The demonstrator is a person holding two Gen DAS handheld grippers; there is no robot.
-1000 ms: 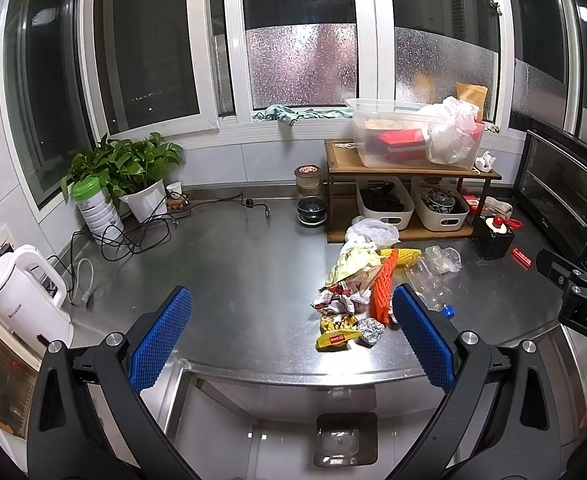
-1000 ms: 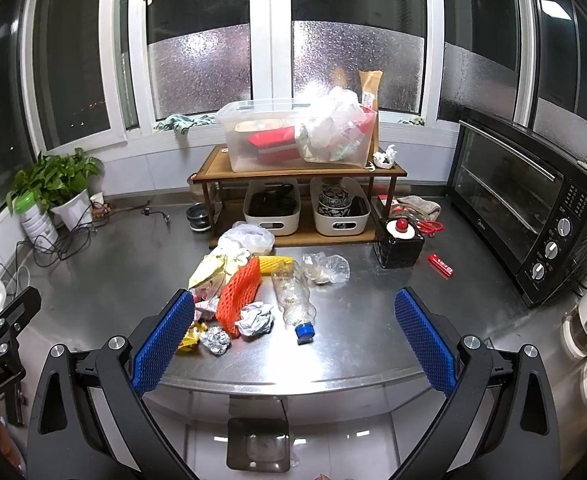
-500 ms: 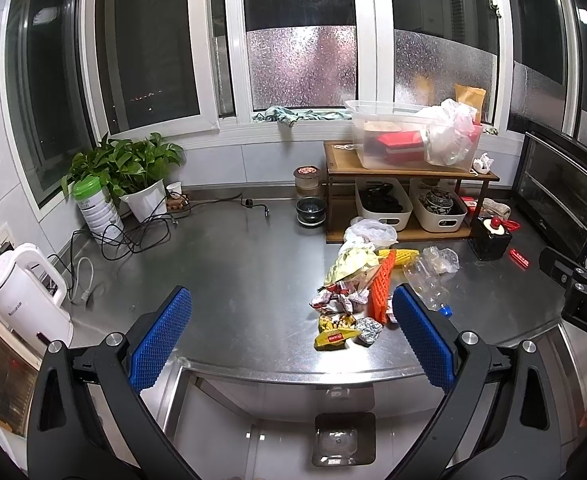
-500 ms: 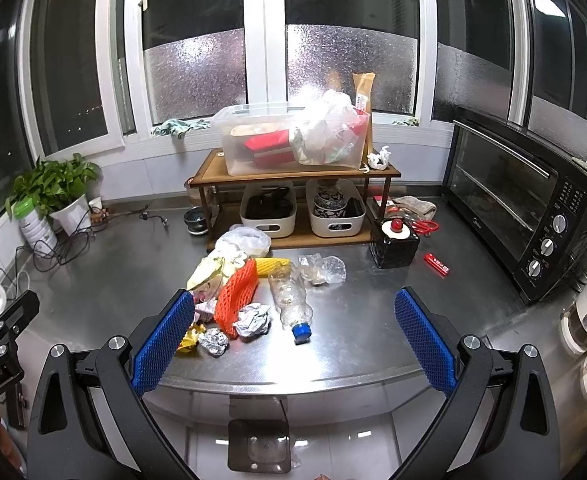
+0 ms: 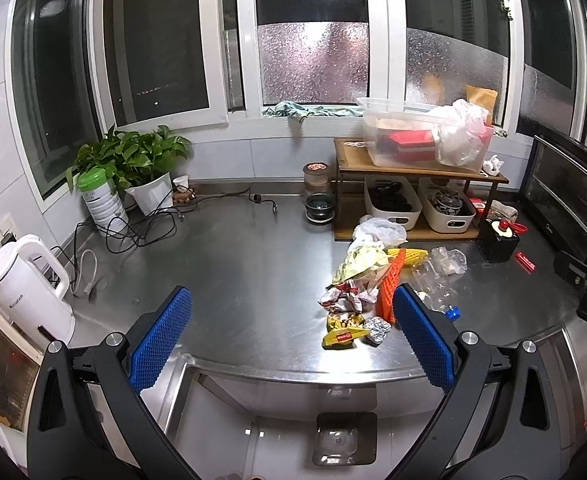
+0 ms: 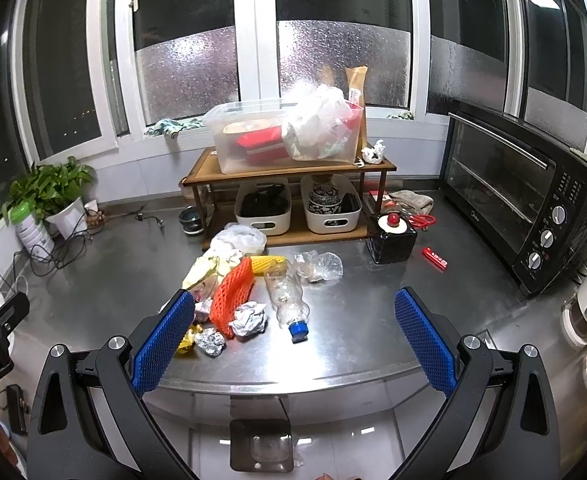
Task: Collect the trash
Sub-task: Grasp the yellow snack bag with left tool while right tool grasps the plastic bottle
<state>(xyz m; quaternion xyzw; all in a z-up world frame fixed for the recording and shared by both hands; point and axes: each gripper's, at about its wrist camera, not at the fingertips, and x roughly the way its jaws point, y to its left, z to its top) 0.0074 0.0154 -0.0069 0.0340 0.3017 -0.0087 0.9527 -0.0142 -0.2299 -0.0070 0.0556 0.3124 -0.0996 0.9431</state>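
Observation:
A heap of trash lies on the steel counter [image 6: 353,344]: an orange foam net [image 6: 231,292], a crushed clear bottle with a blue cap [image 6: 287,298], crumpled foil balls [image 6: 209,342], a yellow wrapper [image 5: 341,336], a clear plastic wad [image 6: 319,266] and a white bag [image 6: 239,240]. The orange net [image 5: 389,284] and foil [image 5: 377,328] also show in the left wrist view. My left gripper [image 5: 291,336] is open and empty, short of the counter's front edge, left of the heap. My right gripper [image 6: 291,338] is open and empty, in front of the heap.
A wooden shelf [image 6: 289,168] with a clear bin and two white baskets stands behind the heap. A black oven [image 6: 521,196] is at the right, a black box [image 6: 389,238] near it. A potted plant [image 5: 141,168], cables and a white kettle [image 5: 29,288] are at the left.
Both grippers have drifted slightly; the heap sits a little closer and lower in the right wrist view. Nothing was grasped, and the trash has not moved.

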